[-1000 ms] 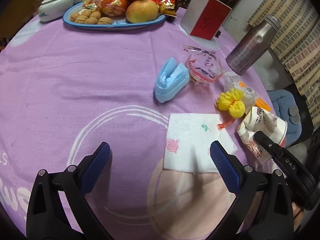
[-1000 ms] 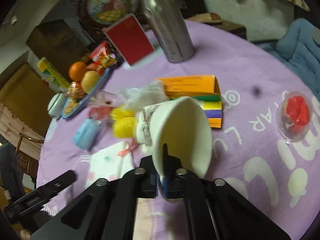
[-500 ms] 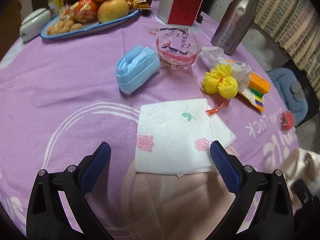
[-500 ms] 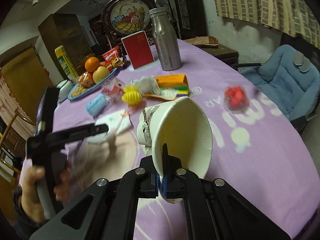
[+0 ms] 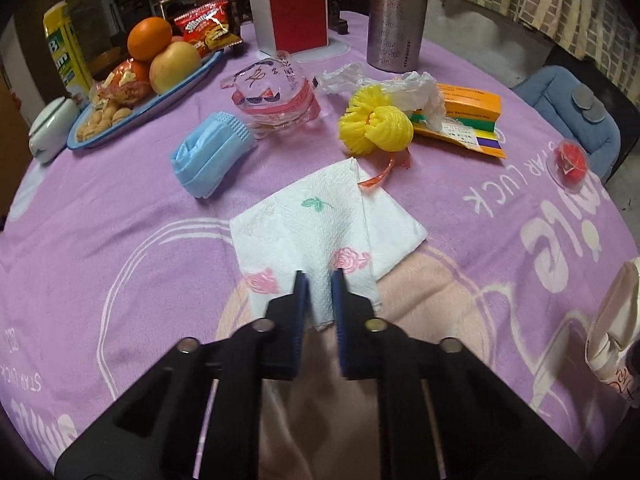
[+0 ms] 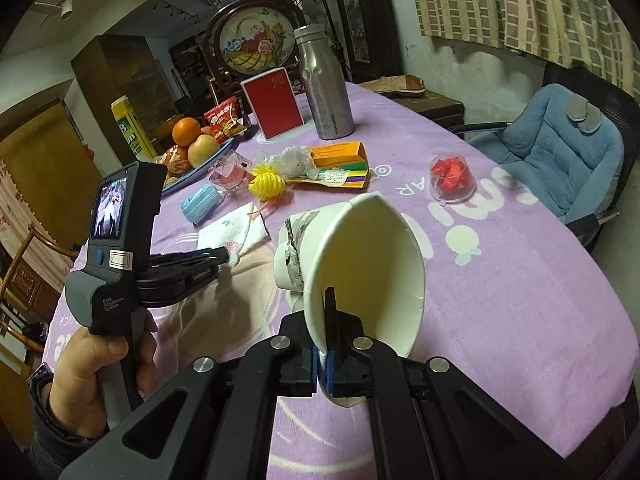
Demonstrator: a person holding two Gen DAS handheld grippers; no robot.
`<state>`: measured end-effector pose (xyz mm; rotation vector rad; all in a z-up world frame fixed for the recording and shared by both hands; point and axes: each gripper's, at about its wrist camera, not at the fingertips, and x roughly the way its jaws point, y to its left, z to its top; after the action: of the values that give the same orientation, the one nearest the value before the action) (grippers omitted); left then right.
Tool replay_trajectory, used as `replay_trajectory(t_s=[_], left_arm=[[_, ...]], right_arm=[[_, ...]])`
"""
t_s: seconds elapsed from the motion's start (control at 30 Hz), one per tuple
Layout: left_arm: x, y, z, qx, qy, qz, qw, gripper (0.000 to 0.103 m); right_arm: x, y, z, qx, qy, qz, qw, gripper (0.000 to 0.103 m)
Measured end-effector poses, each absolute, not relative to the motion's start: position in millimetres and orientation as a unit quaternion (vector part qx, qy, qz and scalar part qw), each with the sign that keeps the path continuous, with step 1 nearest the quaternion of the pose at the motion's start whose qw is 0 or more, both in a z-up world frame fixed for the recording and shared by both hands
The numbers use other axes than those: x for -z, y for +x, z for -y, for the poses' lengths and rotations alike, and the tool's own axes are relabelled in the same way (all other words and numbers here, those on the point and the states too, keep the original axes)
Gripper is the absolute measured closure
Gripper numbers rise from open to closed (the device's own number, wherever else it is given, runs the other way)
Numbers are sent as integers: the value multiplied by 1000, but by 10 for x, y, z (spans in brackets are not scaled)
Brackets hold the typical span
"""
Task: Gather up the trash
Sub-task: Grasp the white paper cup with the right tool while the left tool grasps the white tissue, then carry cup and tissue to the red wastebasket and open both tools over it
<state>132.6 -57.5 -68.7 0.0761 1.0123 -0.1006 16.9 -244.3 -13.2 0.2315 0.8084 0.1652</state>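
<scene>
Bare purple tablecloth (image 5: 100, 240) on the near left; blue mask (image 5: 210, 156), yellow netting (image 5: 376, 126) and orange box (image 5: 468, 116) crowding the far side.

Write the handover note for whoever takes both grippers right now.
Left gripper: shut on the near edge of the napkin, which lies on the table.
Right gripper: shut on the rim of the paper cup, held off the table.
Done: cup picked up, napkin pinched.
Left on the tablecloth: blue face mask, yellow foam net, clear wrapper, crumpled plastic.
</scene>
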Motion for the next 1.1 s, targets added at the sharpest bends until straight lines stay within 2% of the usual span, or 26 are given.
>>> replay_trajectory(t_s=[0.13, 0.2, 0.37, 0.6, 0.8, 1.1], left_arm=[[596, 1333, 325, 76, -43, -500, 862, 99], [444, 1290, 169, 83, -70, -484, 868, 99], [64, 1060, 207, 136, -68, -432, 889, 99], [53, 871, 621, 283, -83, -446, 845, 99], [166, 702, 957, 337, -64, -464, 816, 99], [93, 210, 1628, 381, 32, -455, 804, 99]], right_arm=[[56, 51, 2492, -73, 116, -381, 914, 100], [17, -9, 2517, -69, 117, -376, 917, 100], [-36, -144, 2581, -60, 118, -368, 920, 100], [-30, -433, 2739, -46, 122, -361, 924, 100], [75, -759, 3018, -28, 136, -359, 923, 100], [178, -1355, 3579, 12, 158, -349, 923, 100]])
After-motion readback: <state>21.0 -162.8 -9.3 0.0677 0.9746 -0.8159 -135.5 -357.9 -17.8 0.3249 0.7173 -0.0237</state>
